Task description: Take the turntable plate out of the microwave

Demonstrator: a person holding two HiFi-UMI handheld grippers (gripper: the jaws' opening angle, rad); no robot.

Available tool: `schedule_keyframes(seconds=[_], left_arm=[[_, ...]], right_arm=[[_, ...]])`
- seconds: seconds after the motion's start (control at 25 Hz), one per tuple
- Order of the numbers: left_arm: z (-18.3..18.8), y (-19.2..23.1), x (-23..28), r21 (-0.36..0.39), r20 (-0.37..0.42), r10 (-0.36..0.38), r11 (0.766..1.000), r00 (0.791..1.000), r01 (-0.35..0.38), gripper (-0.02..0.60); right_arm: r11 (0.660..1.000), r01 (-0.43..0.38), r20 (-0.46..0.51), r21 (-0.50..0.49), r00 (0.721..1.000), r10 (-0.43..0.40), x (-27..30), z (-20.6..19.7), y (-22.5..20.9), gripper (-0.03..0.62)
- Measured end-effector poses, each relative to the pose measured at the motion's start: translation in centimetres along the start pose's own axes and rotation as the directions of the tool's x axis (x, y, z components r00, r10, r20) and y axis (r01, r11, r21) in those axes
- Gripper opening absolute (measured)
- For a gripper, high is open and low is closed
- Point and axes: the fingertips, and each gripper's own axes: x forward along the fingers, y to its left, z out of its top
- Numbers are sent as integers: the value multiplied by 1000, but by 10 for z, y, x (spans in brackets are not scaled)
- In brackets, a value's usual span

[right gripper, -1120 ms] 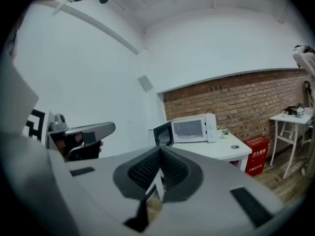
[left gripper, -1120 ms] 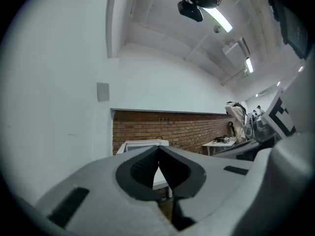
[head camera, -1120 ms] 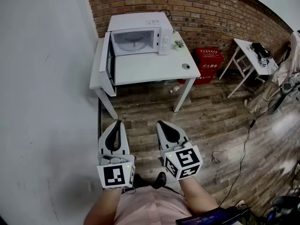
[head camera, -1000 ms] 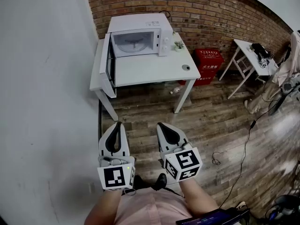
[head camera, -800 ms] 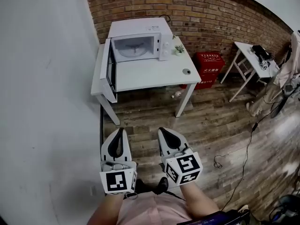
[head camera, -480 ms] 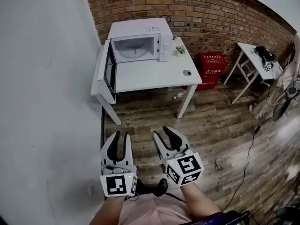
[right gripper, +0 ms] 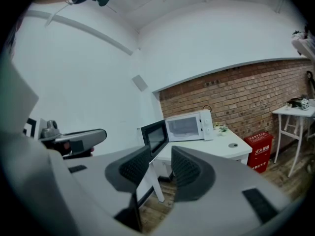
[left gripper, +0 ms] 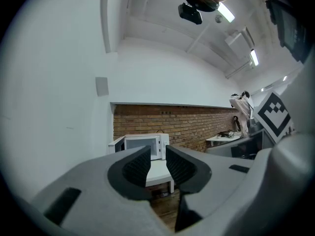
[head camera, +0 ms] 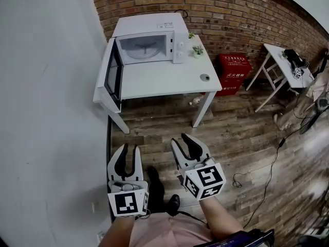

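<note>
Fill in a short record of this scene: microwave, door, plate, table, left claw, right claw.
microwave: white, at the back of the table, against the brick wall
door: swung wide open to the left
plate: inside the microwave, not yet taken out
table: white; also bears a small plant
left claw: open, empty, over the floor short of the table
right claw: jaws apart but closing, nothing between them, also short of the table

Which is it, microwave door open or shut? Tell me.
Open. The microwave door stands swung out to the left of the microwave, baring the turntable plate inside the cavity.
</note>
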Motion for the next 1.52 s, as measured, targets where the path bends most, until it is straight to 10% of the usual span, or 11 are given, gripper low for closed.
schedule_keyframes(seconds=[0.76,1.52], left_arm=[[-8,78,214,-41,8,-98,994,995,99,103],[-38,84,348,-8,1,-99,995,995,99,84]], right_arm=[[999,44,15,9,999,-44,216,56,-73,120],[999,47,3,26,999,-47,315,71,-172,104]])
